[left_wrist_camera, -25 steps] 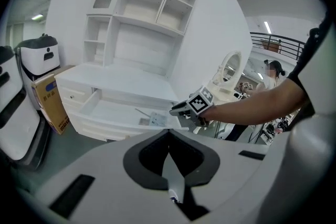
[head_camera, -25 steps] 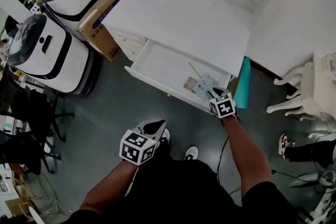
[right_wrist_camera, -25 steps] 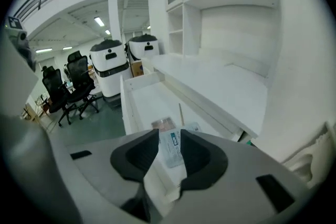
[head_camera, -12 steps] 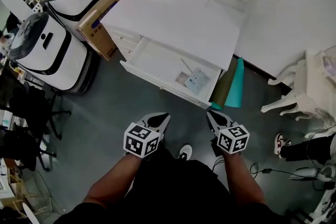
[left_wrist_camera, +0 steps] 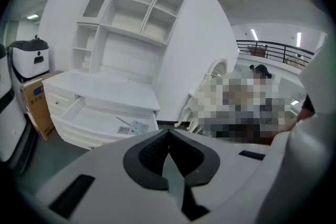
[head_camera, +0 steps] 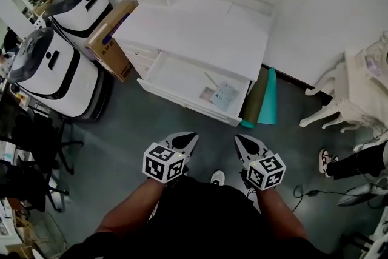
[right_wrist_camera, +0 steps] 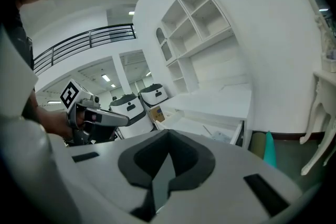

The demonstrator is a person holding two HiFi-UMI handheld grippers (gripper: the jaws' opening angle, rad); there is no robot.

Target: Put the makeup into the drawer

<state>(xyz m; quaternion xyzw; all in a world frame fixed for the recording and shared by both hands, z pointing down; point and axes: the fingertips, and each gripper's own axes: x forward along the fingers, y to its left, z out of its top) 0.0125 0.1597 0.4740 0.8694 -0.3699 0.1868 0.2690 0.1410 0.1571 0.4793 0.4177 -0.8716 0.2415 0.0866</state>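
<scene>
The white desk's drawer (head_camera: 179,100) stands pulled open. Inside it lie the makeup items: a flat pale-blue pack (head_camera: 225,96), a small pinkish piece (head_camera: 208,94) and a thin stick (head_camera: 211,79). Both grippers hang well short of the drawer, close to my body over the grey floor. My left gripper (head_camera: 187,139) is shut and empty. Beside it, my right gripper (head_camera: 240,140) has just closed on nothing and is shut. The left gripper view shows its jaws (left_wrist_camera: 168,132) meeting, with the drawer (left_wrist_camera: 79,114) far beyond. In the right gripper view the jaws (right_wrist_camera: 168,134) also meet.
Two white round machines (head_camera: 48,63) (head_camera: 82,0) and a cardboard box (head_camera: 112,33) stand left of the desk. A teal roll (head_camera: 268,104) and an olive roll (head_camera: 251,103) lean at its right side. An ornate white table (head_camera: 354,91) is further right; a cable (head_camera: 309,194) lies on the floor.
My right gripper has drawn back from the drawer's right end toward my body and shut, leaving the pale-blue pack in the drawer. The left gripper shifted only slightly.
</scene>
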